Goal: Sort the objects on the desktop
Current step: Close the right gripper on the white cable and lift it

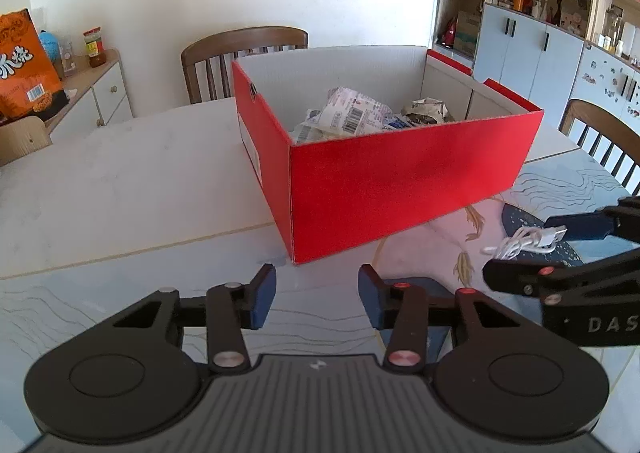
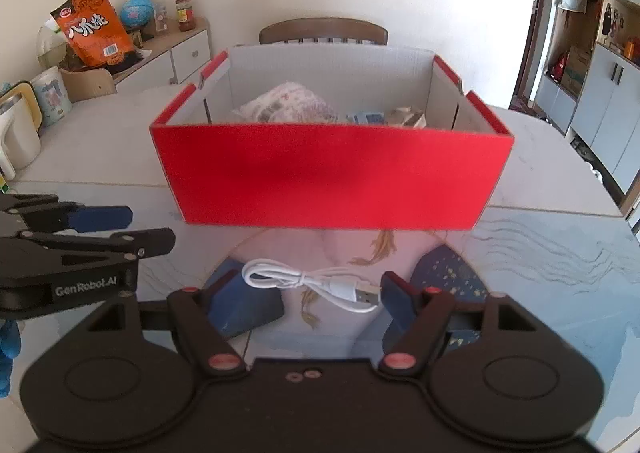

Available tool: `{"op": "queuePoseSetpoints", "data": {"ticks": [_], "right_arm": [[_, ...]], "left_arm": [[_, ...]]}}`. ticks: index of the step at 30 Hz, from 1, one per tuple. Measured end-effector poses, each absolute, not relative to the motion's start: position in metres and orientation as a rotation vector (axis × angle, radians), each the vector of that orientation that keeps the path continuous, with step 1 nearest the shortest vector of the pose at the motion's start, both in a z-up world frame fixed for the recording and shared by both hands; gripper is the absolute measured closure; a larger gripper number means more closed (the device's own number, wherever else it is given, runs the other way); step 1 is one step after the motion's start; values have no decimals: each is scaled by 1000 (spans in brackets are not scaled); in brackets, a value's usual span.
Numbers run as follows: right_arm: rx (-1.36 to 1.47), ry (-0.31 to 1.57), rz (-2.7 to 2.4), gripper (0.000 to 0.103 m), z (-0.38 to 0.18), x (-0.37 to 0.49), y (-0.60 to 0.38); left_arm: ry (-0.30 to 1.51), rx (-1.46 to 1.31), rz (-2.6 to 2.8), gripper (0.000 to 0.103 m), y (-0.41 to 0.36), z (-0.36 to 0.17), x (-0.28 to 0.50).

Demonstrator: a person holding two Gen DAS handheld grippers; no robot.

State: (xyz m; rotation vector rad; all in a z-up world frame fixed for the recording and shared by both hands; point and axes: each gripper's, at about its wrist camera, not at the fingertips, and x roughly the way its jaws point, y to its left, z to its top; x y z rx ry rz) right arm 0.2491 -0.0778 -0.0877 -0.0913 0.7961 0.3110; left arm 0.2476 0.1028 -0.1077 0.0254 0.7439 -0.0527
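Observation:
A red cardboard box (image 1: pixel 400 181) (image 2: pixel 328 173) stands open on the table, with crumpled wrappers (image 1: pixel 352 115) (image 2: pixel 288 103) inside. My right gripper (image 2: pixel 316 293) is shut on a bundled white USB cable (image 2: pixel 312 281), which spans the gap between the blue pads just in front of the box. In the left wrist view that gripper (image 1: pixel 522 249) comes in from the right with the cable (image 1: pixel 520 241) between its fingers. My left gripper (image 1: pixel 318 299) is open, a narrow gap between its blue pads and nothing in it. It hovers left of the right one (image 2: pixel 150 227).
A patterned mat with fish and dark blue patches (image 2: pixel 448 265) covers the near table. Wooden chairs (image 1: pixel 244 57) (image 1: pixel 608 141) stand behind and right of the box. A white kettle (image 2: pixel 16 133), an orange snack bag (image 2: pixel 94 29) and a sideboard (image 1: pixel 100 93) are at the left.

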Motion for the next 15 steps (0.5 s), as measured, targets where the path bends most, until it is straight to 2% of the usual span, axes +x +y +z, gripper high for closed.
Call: {"op": "queuePoseSetpoints", "data": {"ticks": [2, 4, 15], "right_arm": [[-89, 789, 315, 28, -81, 250, -80], [-86, 776, 322, 28, -74, 249, -81], [-85, 736, 346, 28, -42, 251, -86]], "left_arm": [[742, 20, -48, 60, 102, -103, 248], [741, 12, -51, 68, 100, -99, 247], [696, 7, -61, 70, 87, -67, 245]]}}
